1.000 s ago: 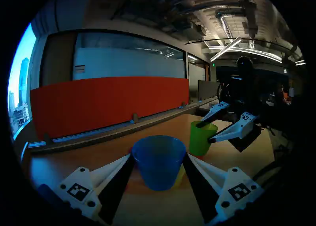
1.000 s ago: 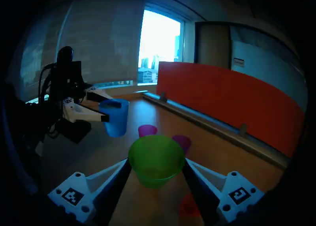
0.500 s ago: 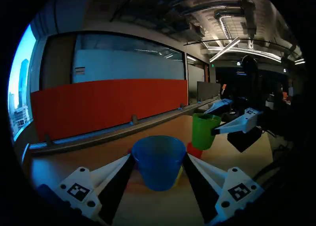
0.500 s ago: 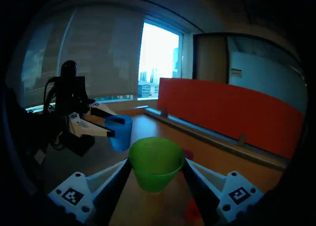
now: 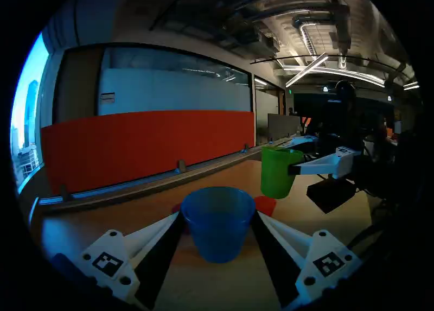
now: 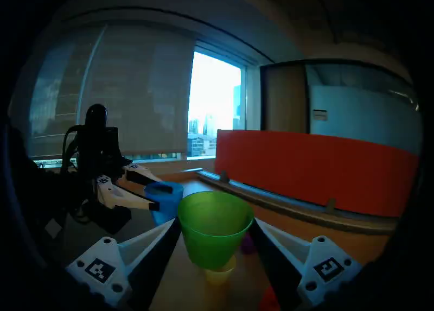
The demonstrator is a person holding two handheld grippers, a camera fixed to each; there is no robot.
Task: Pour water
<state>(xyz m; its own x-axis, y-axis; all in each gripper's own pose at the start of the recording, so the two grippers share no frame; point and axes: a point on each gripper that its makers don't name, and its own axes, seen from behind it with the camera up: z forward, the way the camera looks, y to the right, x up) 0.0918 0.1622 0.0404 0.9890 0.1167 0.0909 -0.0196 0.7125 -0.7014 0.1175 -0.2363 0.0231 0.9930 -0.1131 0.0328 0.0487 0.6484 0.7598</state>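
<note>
Risen since a second ago: my green cup (image 6: 215, 232), translucent, upright, clamped by my right gripper (image 6: 215, 241) above the desk (image 5: 135, 213). Blue cup (image 5: 218, 224): opaque, upright, pinched by my left gripper (image 5: 217, 230), nearby.

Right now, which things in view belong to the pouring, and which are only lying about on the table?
For the job:
- blue cup, gripped by the left gripper
- green cup, gripped by the right gripper

Lying about:
- red cup, yellow cup and purple cup, on the table
- orange partition, behind the table
</note>
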